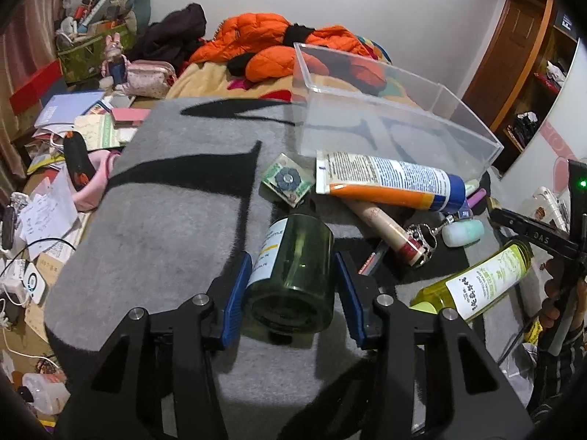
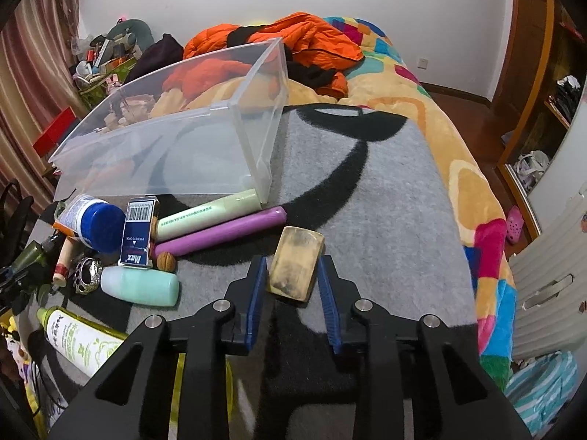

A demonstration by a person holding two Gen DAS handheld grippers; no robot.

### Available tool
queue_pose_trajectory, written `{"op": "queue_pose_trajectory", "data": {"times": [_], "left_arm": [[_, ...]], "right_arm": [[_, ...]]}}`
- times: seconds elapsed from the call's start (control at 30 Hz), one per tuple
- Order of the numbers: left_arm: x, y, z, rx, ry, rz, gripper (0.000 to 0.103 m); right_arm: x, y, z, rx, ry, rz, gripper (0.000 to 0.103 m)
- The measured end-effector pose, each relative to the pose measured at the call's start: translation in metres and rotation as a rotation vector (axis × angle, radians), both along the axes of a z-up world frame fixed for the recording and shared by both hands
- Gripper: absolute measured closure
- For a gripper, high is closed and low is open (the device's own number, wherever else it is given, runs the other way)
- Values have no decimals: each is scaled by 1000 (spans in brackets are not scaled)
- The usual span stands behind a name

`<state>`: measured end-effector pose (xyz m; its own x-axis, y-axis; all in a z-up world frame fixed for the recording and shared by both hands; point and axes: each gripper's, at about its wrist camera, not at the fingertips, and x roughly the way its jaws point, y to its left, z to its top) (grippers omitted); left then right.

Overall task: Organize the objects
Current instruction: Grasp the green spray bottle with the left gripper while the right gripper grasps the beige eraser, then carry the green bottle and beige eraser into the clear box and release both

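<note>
Left tongs (image 1: pixel 291 275) pinching green jar (image 1: pixel 293 275) lying on side between blue pads. Jar hard, smooth, slippery, maybe breaks; hold round middle.
Right tongs (image 2: pixel 293 278) squeezing flat tan block (image 2: pixel 297 266) by edges. Block stiff, light.
Clear bin (image 2: pixel 176 146) just ahead.

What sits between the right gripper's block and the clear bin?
In the right wrist view, a purple tube and pale green tube lie between the block and bin.

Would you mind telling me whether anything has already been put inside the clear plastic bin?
No, the clear plastic bin holds nothing; the tubes and bottles, like the purple tube, all lie on the grey blanket outside it.
</note>
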<state>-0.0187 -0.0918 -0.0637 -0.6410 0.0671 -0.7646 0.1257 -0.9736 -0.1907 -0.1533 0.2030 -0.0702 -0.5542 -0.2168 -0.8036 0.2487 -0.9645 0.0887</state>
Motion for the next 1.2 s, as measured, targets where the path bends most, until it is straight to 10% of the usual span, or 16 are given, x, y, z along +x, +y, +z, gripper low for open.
{"op": "queue_pose_trajectory", "data": {"times": [0.9, 1.07, 1.2], "left_arm": [[-12, 21, 83, -35, 257, -40, 62], [-36, 23, 90, -31, 265, -50, 62], [-52, 25, 93, -51, 268, -49, 62]], "right_arm": [[23, 3, 40, -55, 101, 59, 93], [22, -2, 29, -47, 42, 95, 62], [15, -9, 19, -38, -5, 117, 61]]}}
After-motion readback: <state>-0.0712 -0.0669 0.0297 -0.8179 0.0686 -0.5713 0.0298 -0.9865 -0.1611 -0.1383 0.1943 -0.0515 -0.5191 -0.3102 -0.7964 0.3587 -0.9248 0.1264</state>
